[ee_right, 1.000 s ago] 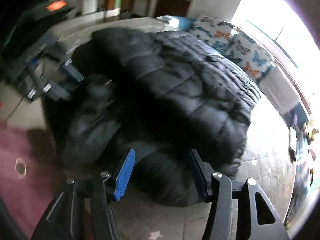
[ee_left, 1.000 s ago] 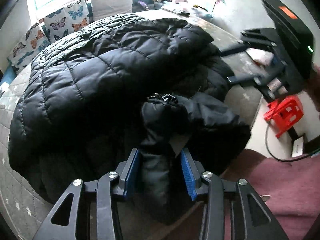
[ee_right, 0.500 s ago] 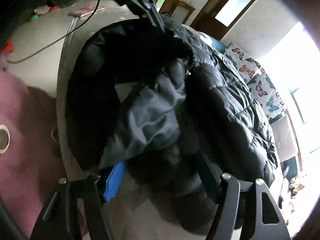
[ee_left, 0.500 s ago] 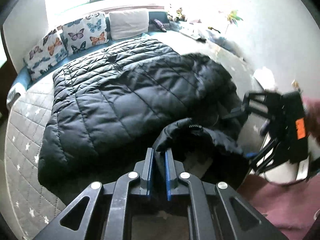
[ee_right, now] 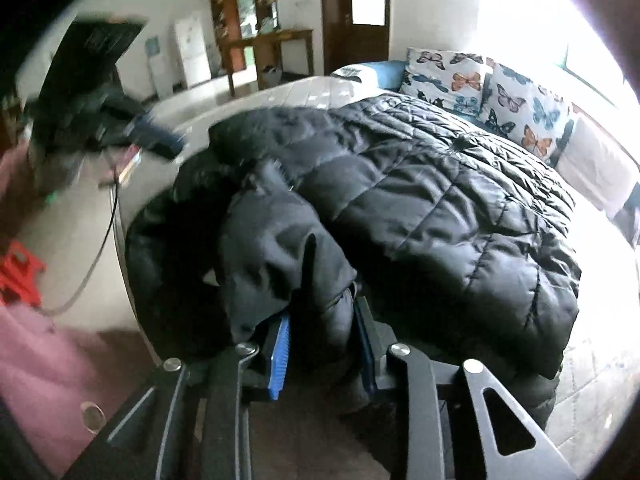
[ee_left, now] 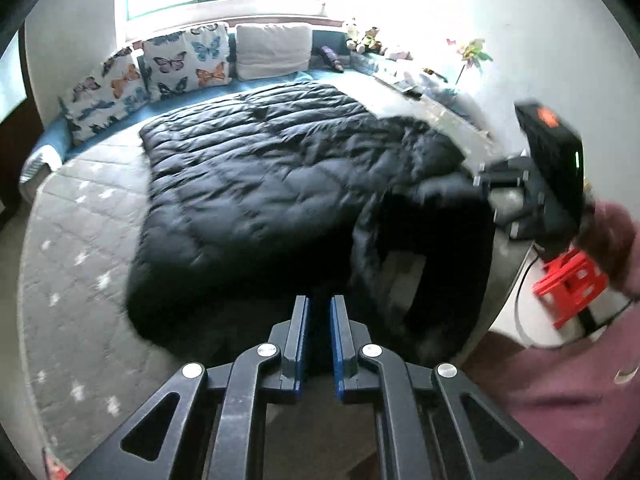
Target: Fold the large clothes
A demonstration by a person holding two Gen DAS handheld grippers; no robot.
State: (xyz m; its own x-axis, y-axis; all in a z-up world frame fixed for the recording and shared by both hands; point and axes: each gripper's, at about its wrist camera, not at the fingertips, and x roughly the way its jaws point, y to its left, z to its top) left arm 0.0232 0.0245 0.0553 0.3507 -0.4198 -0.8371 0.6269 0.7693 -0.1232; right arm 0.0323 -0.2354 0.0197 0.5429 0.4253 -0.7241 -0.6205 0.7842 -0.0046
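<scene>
A large black quilted coat (ee_left: pixel 256 184) lies spread on the bed, its near end bunched up and lifted. My left gripper (ee_left: pixel 319 320) is shut on a dark fold of the coat's near edge, which it holds up off the bed. In the right wrist view the coat (ee_right: pixel 460 208) fills the middle, and my right gripper (ee_right: pixel 320 320) has its jaws closing on a thick bunch of the coat, the blue pads pressing the fabric from both sides. Blurred, the right gripper (ee_left: pixel 552 168) shows at the right of the left view, and the left gripper (ee_right: pixel 156 140) at the upper left of the right view.
The bed (ee_left: pixel 76 280) has a grey quilted cover with stars. Butterfly pillows (ee_left: pixel 184 64) and a white pillow (ee_left: pixel 274 50) line the far side under the window. A red stool (ee_left: pixel 568 284) and a cable (ee_right: pixel 96 256) are on the floor beside the bed. A maroon sleeve (ee_left: pixel 580 392) is near.
The left gripper closed on a fold of the coat and lifted it back. The right gripper came to the coat's near end, and its jaws narrowed around a bunch of fabric.
</scene>
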